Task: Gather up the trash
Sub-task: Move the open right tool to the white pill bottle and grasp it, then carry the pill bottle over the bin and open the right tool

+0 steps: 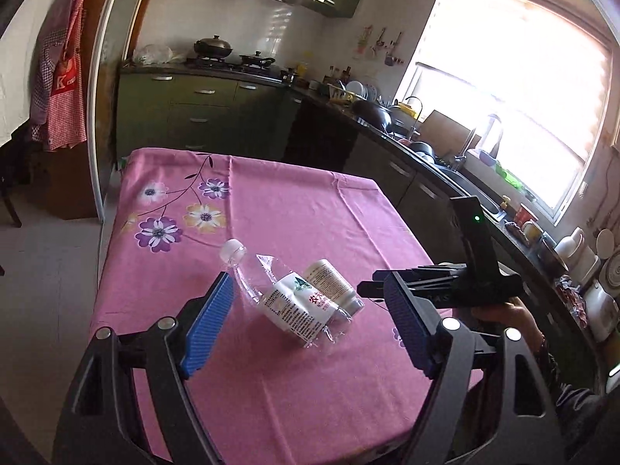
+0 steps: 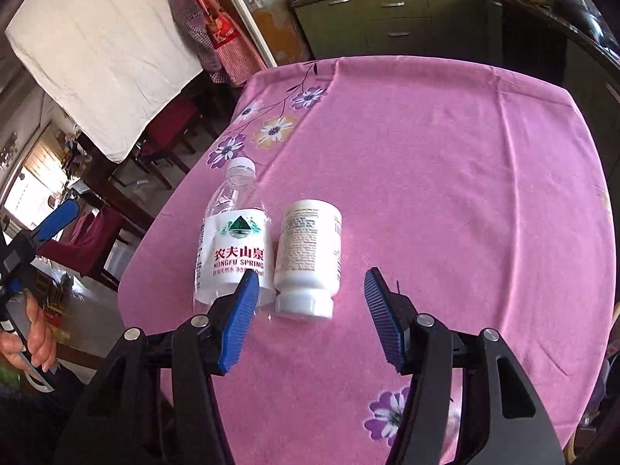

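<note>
On the pink floral tablecloth (image 2: 445,178) lie 2 pieces of trash side by side: an empty Nongfu Spring water bottle (image 2: 232,248) and a white pill bottle (image 2: 308,255). In the right wrist view they appear to touch along their sides, the water bottle on the left with its white cap pointing toward the far edge of the table, the pill bottle with its white cap pointing back toward the camera. Both rest on their sides.

The right gripper (image 2: 310,317) hangs just above the cloth with its blue ribbed pads spread wide (nothing between them), the pill bottle's cap sitting just ahead of the gap.

The left gripper (image 1: 306,329) is also spread wide and holds nothing; from its view the water bottle (image 1: 279,294) lies slantwise between and ahead of the 2 pads, with the pill bottle (image 1: 333,283) behind it. Green kitchen cabinets (image 1: 201,112) line the wall beyond the table.
</note>
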### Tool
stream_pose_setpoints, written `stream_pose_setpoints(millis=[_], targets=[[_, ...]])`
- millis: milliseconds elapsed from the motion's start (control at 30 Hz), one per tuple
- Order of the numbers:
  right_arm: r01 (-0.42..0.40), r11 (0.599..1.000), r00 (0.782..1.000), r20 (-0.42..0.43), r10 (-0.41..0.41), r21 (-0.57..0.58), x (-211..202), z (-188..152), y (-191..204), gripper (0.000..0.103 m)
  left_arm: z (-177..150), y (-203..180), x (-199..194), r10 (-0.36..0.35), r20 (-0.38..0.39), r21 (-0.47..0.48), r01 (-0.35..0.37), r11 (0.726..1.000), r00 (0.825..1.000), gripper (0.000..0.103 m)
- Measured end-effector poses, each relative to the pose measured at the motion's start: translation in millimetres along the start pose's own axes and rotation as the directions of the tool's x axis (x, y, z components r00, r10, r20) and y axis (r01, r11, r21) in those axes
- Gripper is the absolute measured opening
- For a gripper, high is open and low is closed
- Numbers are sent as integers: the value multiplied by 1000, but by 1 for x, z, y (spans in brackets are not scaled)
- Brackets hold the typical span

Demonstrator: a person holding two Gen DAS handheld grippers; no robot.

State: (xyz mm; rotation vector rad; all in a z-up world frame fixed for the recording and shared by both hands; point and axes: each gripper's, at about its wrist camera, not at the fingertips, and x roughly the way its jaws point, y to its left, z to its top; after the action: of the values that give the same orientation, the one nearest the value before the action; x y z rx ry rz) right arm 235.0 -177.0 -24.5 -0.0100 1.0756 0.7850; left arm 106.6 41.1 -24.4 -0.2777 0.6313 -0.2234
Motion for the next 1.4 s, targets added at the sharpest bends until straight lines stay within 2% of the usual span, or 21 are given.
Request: stream_pose_setpoints(millis=[300,367,667,800,1067,1400], targets=[[60,998,993,-104,-62,-23,43,24,12,56,-10,24,-4,32,5,-13,-32,999,999,77],[75,997,990,-119,-78,-27,51,27,12,54,-11,29,-5,35,3,-17,-35,999,999,77],[82,996,980,-181,-84,-18,84,35,7,48,-16,42,2,24,-15,-41,-25,999,1000,77],[101,994,986,-130,-107,-51,78,35,12,47,-16,43,9,26,-30,-40,-28,999,999,77],[146,987,988,-29,-149,-70,40,24,8,47,-13,31,19,45,-60,-23,-47,999,997,77],[247,968,965,83,-249,34,-33,-12,-59,47,-2,-10,37,36,-87,37,-33,999,996,77]])
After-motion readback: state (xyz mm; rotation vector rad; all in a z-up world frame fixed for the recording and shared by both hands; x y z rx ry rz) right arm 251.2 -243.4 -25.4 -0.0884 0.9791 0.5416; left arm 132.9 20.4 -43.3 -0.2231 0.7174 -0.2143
